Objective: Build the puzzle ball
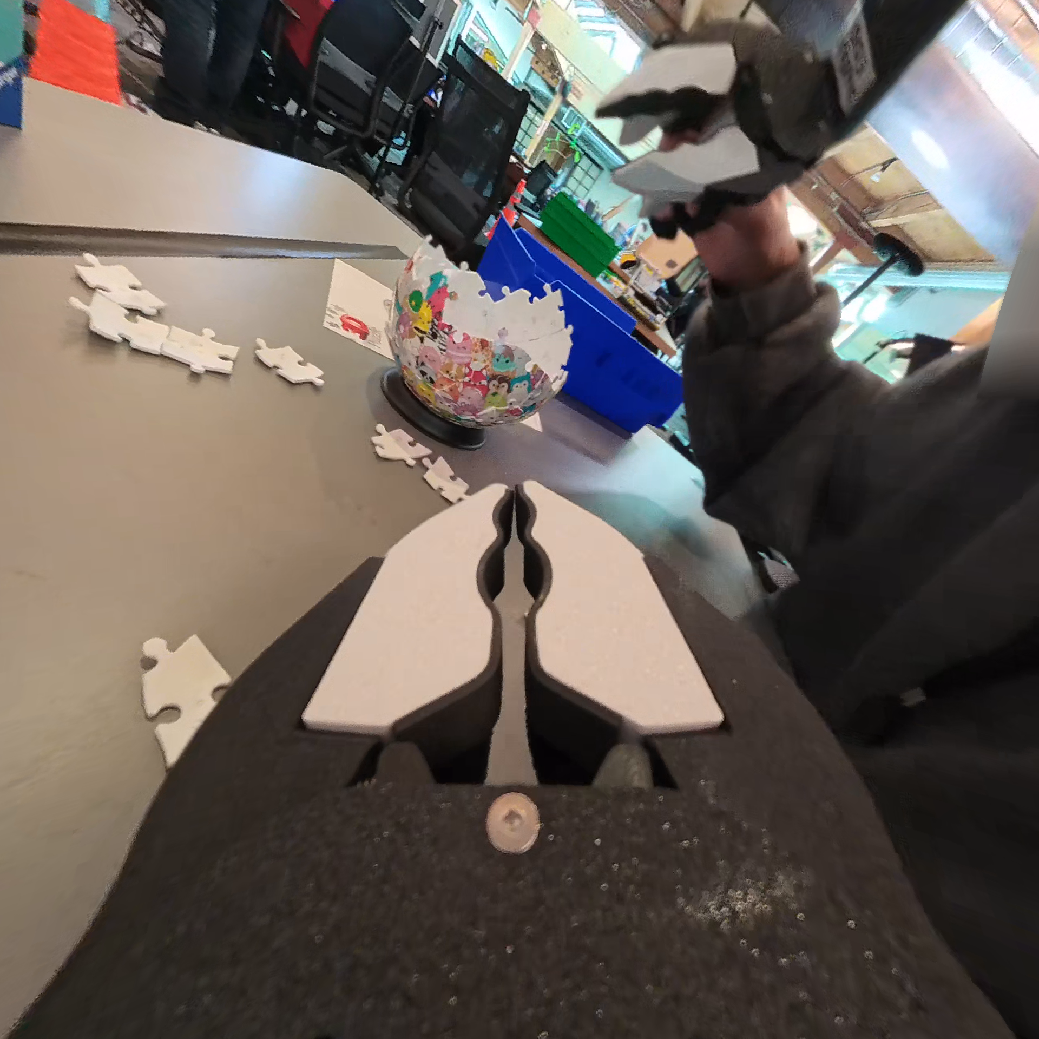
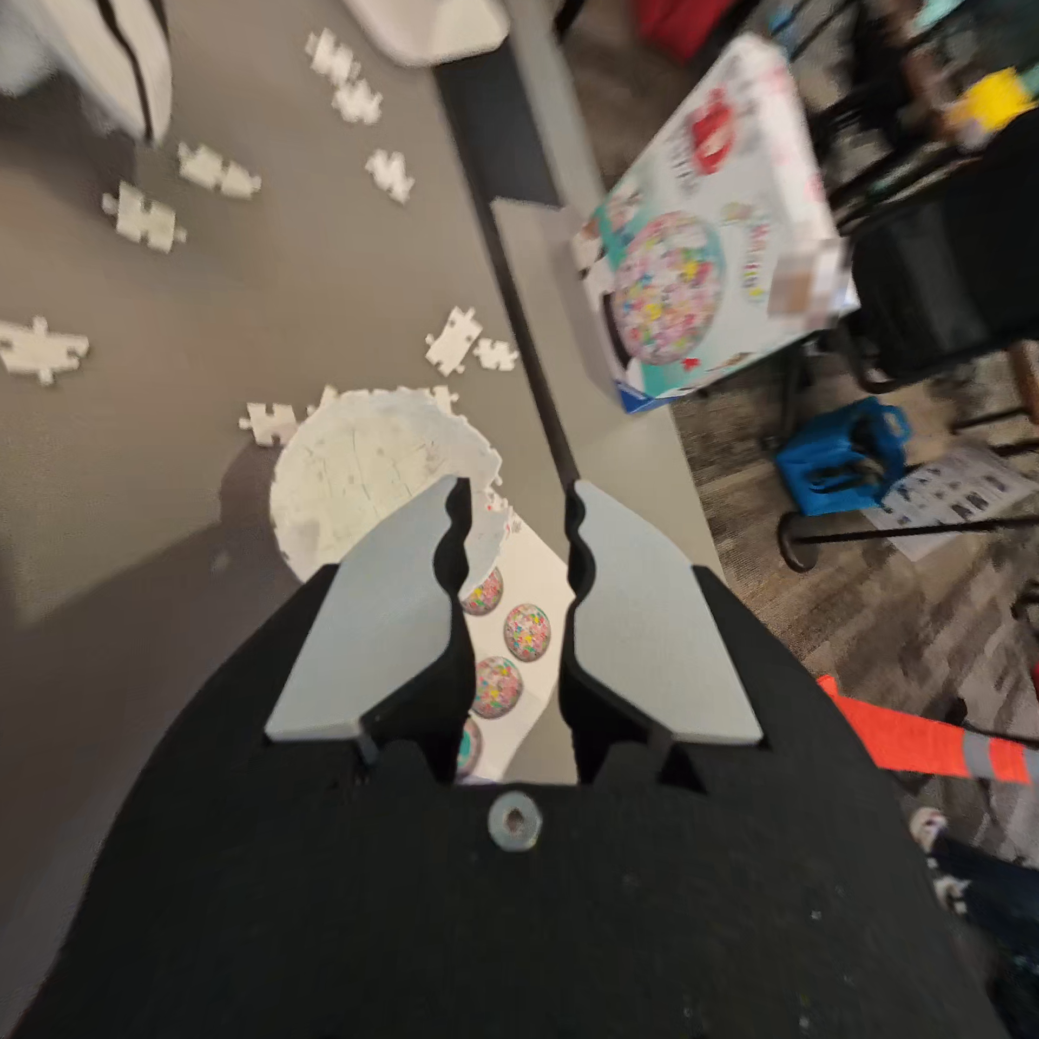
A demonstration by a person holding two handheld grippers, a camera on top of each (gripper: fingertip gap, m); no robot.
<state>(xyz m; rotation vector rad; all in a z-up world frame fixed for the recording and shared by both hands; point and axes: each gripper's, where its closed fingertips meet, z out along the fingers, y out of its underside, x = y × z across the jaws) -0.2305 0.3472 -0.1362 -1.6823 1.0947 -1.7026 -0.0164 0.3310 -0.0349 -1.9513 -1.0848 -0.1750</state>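
Left wrist view: a grey desk [image 1: 168, 506] fills the left half of the frame, with office chairs and a blue bin [image 1: 590, 348] in the room behind it. The left hand-held gripper [image 1: 514, 495] sits at bottom centre, clenched, tips touching with nothing between them. The puzzle ball [image 1: 478, 348] stands at centre on a black ring stand [image 1: 427, 416], a half-built bowl with its jagged open side facing up and toward the right. White loose pieces [image 1: 163, 331] lie at upper left, and one at lower left is partly cut off by the gripper body. At upper right the right hand-held gripper [image 1: 663, 140] hangs blurred, held by a grey-sleeved arm. Right wrist view, heavily blurred: the right hand-held gripper [image 2: 517, 495] is released, jaws apart and empty, looking down into the ball's [image 2: 371, 478] white inside at centre left. A printed sheet [image 2: 523, 635] lies beneath, the puzzle box [image 2: 714, 225] at upper right, and carpeted floor on the right.
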